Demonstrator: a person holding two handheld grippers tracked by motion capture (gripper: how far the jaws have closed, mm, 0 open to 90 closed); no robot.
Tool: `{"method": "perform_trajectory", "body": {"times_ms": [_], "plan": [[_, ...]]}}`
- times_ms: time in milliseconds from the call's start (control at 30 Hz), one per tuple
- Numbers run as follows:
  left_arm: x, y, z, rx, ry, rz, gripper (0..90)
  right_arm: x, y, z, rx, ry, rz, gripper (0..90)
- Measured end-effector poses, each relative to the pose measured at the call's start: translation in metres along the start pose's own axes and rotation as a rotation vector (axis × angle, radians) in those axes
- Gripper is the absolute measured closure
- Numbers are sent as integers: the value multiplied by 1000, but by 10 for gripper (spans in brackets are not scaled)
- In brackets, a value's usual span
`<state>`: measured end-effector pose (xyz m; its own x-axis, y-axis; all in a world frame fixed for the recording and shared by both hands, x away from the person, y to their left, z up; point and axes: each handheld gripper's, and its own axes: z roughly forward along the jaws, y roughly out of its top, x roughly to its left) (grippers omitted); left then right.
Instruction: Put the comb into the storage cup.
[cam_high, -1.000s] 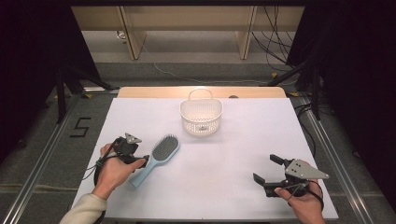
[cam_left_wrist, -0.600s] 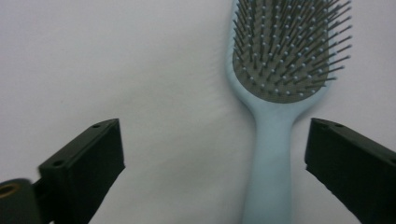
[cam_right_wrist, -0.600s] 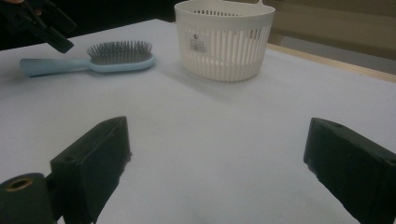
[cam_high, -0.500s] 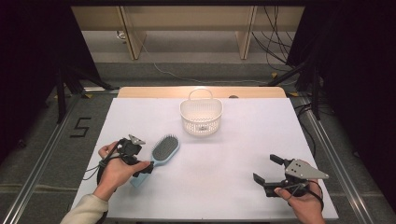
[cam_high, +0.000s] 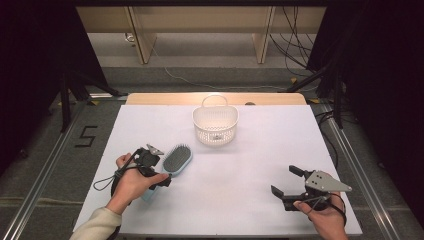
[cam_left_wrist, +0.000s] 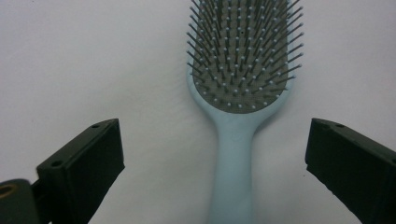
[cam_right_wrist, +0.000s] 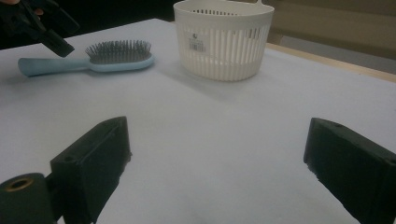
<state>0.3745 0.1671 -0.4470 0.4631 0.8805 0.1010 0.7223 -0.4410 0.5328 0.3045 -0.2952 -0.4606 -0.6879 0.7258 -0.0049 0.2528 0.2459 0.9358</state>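
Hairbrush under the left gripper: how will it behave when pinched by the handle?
The hairbrush looks like rigid plastic, so probably stiff. Its smooth, narrow handle may slip or twist between the open left gripper jaws. The bristled head seems bulkier, so it could droop.

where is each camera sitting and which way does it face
High view: above the near table edge, facing forward and down; both hands, left gripper, right gripper.
Left gripper view: looks down between its open jaws at the hairbrush.
Right gripper view: low, faces across the table toward the basket.
All three share the hairbrush.

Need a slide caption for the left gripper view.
Open left gripper straddles the blue hairbrush handle, bristles up, on the white table.
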Motion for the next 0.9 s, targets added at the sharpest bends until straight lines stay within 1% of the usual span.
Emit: {"method": "perform_trajectory", "body": {"times_ms": [67,200,233,267,333,567,600,633,733,900], "plan": [[-2,1,1,12,-2,9,43,0,0,0,0,1,1,79],[-5,3,4,55,-13,35,55,0,0,0,1,0,1,78],[-6,3,5,61,-14,35,57,0,0,0,1,0,1,78],[-7,4,6,72,-14,47,60,0,0,0,1,-1,1,78],[-8,4,9,98,-24,52,70,0,0,0,0,-1,3,78],[-4,8,14,123,-37,49,107,0,0,0,0,-1,3,78],[-4,9,15,122,-47,50,119,0,0,0,2,-1,5,78],[-5,9,16,119,-49,47,151,0,0,0,3,-1,6,78],[-4,11,17,137,-55,53,155,0,0,0,2,-2,4,79],[-2,13,19,152,-75,40,163,0,0,0,2,-4,5,78]]}}
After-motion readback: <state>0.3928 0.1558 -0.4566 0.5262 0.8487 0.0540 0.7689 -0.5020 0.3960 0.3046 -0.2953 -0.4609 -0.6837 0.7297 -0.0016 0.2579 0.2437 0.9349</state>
